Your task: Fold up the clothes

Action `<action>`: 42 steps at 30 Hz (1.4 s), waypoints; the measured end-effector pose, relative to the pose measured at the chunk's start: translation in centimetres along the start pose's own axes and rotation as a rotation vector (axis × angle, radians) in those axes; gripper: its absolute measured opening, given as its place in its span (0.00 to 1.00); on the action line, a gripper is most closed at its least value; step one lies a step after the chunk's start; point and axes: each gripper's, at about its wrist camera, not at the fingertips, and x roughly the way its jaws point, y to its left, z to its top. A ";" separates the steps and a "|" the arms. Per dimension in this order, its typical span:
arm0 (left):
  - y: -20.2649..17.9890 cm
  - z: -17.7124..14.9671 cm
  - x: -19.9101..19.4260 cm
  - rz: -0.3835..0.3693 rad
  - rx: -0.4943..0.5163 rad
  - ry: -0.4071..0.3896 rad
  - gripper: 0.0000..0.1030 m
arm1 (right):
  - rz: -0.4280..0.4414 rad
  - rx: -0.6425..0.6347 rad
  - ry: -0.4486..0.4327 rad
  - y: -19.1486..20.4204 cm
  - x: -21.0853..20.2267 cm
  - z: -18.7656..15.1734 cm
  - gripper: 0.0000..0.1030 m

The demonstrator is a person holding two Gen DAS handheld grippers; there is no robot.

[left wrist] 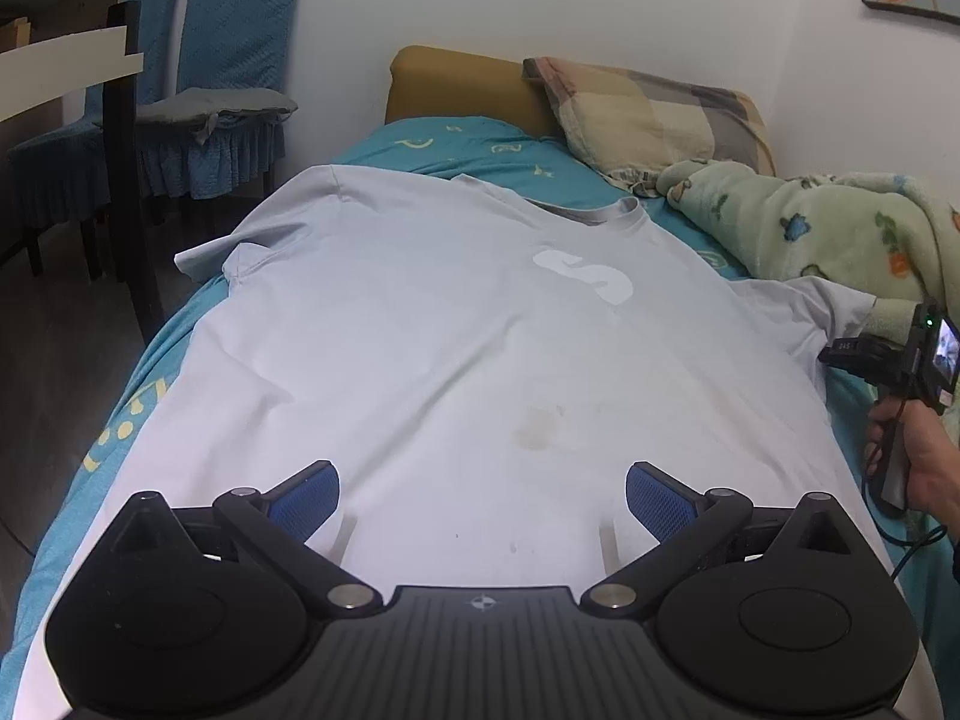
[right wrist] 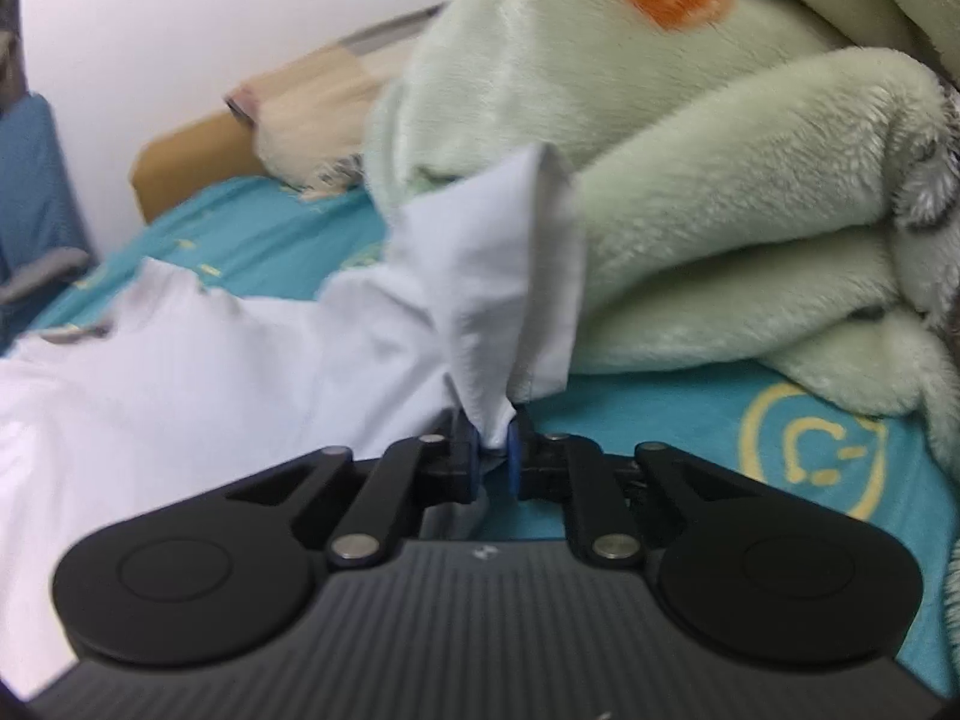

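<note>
The right gripper (right wrist: 493, 456) was clamped on the sleeve of the pale blue cotton T-shirt (left wrist: 456, 360); the left gripper (left wrist: 482, 495) hovered wide apart above its hem.

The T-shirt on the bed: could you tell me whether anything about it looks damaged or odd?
Yes. The T-shirt has a faint yellowish stain on its lower front, with a few smaller specks nearer the hem. Otherwise it lies flat, though its sleeve is bunched where the right tongs pinch it.

pale blue T-shirt (left wrist: 420, 330), teal smiley-print sheet (left wrist: 480, 147)
</note>
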 end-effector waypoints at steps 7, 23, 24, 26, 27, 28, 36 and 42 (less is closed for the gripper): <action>0.4 2.3 -2.3 -0.023 -0.061 -0.090 1.00 | 0.116 0.102 -0.134 4.3 -5.4 5.9 0.11; 10.2 7.1 -5.7 0.117 -0.157 -0.215 1.00 | 0.301 -0.424 -0.036 36.0 -7.8 5.8 0.11; 10.9 7.1 -5.1 0.128 -0.169 -0.207 1.00 | 0.286 -0.450 -0.004 37.2 -6.3 4.5 0.12; 12.3 6.9 -3.9 0.139 -0.197 -0.178 1.00 | 0.263 -0.461 0.048 38.6 -3.5 2.6 0.13; 12.8 6.8 -3.3 0.134 -0.212 -0.159 1.00 | 0.263 -0.447 0.071 38.7 -2.3 2.0 0.13; 13.2 6.6 -2.7 0.126 -0.222 -0.144 1.00 | 0.278 -0.411 0.093 38.5 -1.4 1.7 0.13; 12.7 6.1 -0.6 0.104 -0.183 -0.103 1.00 | 0.366 -0.217 0.052 34.1 -6.0 2.5 0.84; 11.6 6.1 -1.9 0.091 -0.143 -0.143 1.00 | 0.355 -0.175 -0.013 29.4 -17.2 2.5 0.84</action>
